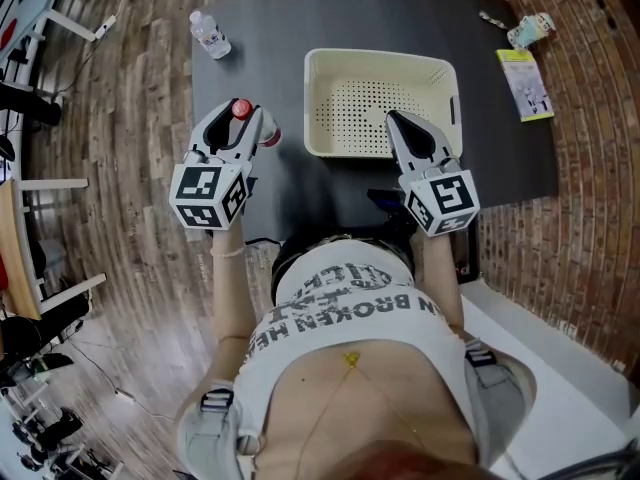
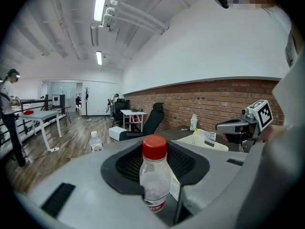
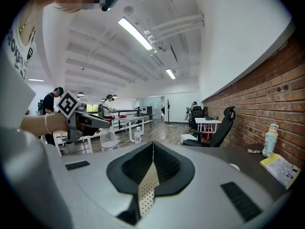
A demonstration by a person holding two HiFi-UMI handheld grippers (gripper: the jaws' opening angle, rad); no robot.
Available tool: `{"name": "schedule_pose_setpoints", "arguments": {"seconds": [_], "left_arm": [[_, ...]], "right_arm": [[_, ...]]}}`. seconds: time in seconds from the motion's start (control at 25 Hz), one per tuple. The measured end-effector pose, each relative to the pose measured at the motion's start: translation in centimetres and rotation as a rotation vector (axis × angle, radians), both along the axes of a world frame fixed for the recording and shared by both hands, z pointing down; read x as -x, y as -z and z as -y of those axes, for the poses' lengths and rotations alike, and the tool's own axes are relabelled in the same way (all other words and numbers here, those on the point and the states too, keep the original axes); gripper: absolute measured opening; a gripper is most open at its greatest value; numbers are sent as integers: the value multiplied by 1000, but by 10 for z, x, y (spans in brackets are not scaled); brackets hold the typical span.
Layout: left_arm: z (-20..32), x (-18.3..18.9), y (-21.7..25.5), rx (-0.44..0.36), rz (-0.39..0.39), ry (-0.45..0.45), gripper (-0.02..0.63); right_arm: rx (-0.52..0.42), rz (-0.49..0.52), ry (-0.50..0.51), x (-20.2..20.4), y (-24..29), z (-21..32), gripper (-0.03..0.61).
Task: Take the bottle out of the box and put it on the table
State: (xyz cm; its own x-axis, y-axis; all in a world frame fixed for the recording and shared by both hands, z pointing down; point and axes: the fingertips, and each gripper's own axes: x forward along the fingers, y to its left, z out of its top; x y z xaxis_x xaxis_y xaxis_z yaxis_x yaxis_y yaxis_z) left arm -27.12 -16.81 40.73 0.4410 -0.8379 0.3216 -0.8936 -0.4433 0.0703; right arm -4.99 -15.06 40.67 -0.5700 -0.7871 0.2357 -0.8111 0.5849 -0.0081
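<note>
A clear bottle [image 1: 241,109] with a red cap stands upright between the jaws of my left gripper [image 1: 246,120], which is shut on it over the left part of the dark table [image 1: 330,18]. In the left gripper view the bottle [image 2: 154,175] fills the gap between the pads. The cream perforated box [image 1: 380,63] sits to the right, empty inside. My right gripper [image 1: 392,118] is shut on the box's near wall [image 3: 148,185], whose dotted plastic shows between its jaws.
A second clear bottle [image 1: 210,35] stands at the table's far left corner. A yellow booklet [image 1: 525,83] and a small pale bottle [image 1: 530,30] lie at the far right. Wooden floor surrounds the table; other people work at distant desks.
</note>
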Motion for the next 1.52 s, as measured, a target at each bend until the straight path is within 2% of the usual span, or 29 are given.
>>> {"name": "schedule_pose_setpoints", "arguments": {"seconds": [0.28, 0.68, 0.96, 1.52], "left_arm": [[-2, 1, -36, 52, -8, 9, 158], [-4, -2, -70, 92, 53, 14, 158], [-12, -7, -90, 123, 66, 10, 158], [-23, -6, -93, 64, 28, 17, 158]], "right_arm": [[12, -4, -3, 0, -5, -2, 9], [21, -4, -11, -4, -7, 0, 9], [31, 0, -8, -4, -11, -1, 9], [39, 0, -7, -8, -15, 3, 9]]}}
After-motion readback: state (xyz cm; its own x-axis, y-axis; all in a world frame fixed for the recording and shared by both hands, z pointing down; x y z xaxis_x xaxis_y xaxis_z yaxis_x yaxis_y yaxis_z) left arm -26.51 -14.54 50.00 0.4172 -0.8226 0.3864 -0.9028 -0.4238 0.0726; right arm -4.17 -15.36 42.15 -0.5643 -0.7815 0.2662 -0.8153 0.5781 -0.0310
